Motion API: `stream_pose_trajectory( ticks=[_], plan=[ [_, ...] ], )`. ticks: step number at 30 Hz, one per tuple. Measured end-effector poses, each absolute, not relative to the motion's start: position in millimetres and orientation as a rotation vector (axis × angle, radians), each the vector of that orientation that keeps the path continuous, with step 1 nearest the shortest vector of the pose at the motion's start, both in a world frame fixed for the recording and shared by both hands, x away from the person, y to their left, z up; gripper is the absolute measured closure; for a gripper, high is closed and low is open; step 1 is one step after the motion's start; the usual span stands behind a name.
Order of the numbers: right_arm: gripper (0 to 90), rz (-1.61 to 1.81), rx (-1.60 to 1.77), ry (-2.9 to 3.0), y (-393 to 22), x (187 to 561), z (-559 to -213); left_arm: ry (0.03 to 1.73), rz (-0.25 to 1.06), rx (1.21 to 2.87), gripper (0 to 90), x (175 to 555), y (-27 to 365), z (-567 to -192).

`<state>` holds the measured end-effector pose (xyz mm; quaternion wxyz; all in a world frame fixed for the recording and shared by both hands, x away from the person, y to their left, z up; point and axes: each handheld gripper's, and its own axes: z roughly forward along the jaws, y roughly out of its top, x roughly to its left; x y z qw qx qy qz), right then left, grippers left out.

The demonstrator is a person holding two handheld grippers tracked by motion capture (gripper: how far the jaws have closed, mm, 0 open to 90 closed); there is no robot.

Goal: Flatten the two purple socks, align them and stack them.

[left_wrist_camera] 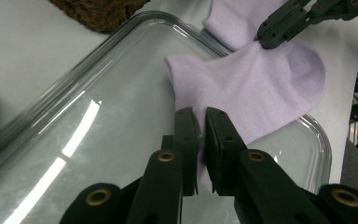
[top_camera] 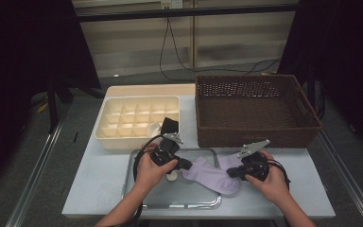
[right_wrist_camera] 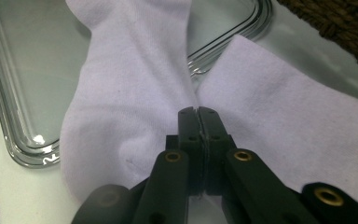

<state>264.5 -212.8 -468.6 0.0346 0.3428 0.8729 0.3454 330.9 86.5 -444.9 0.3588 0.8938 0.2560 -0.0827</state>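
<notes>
Lying half in the clear tray and half on the white table, the pale purple sock stretches between your two grippers. Your left gripper pinches the sock's edge inside the tray; its jaws stand nearly together with a thin fold of cloth between them. Your right gripper has its jaws pressed tight together on the sock where the cloth bends and crosses the tray's rim. From the left gripper view you can see the right gripper's tip biting the sock at that fold, with the rounded part of the sock draped over the tray's corner. Your hands rest low on either side of the sock. Behind the tray sits a cream box with small compartments, with a dark item at its near right corner. Just beside it on the right stands a brown woven basket.
</notes>
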Motion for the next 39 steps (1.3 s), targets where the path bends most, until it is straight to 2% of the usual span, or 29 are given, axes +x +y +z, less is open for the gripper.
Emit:
stream_pose_trajectory(
  ticks=[4,6,8,16,19,24,27,34,39],
  plan=[
    [89.8,1.075,1.058,2.687,-214.0,265.0,-469.7,0.683,-0.202,2.293,79.8,335.1,92.2,-442.4],
    [89.7,1.072,1.063,2.689,-214.7,265.0,-469.7,0.680,-0.191,2.284,73.6,337.3,91.5,-442.7],
    [89.7,1.073,1.063,2.690,-214.4,264.8,-469.8,0.698,-0.190,2.277,72.0,339.3,90.3,-444.7],
    [89.7,1.073,1.056,2.692,-214.6,265.0,-469.9,0.692,-0.190,2.306,70.7,347.7,82.7,-457.9],
    [89.6,1.073,1.057,2.690,-214.4,264.9,-470.0,0.668,-0.239,2.313,69.3,345.6,79.0,-463.1],
    [89.5,1.065,1.059,2.689,-214.0,264.9,-469.9,0.647,-0.219,2.343,66.2,338.7,70.9,-465.4],
    [89.5,1.070,1.057,2.687,-214.0,264.7,-470.1,0.628,-0.207,2.360,67.1,335.3,68.2,-464.9],
    [89.4,1.061,1.047,2.684,-213.8,264.5,-470.1,0.551,-0.213,2.421,83.8,327.5,61.5,-464.1],
    [89.5,1.067,1.044,2.683,-214.1,264.8,-470.2,0.586,-0.228,2.406,88.6,326.8,63.0,-460.0]
  ],
)
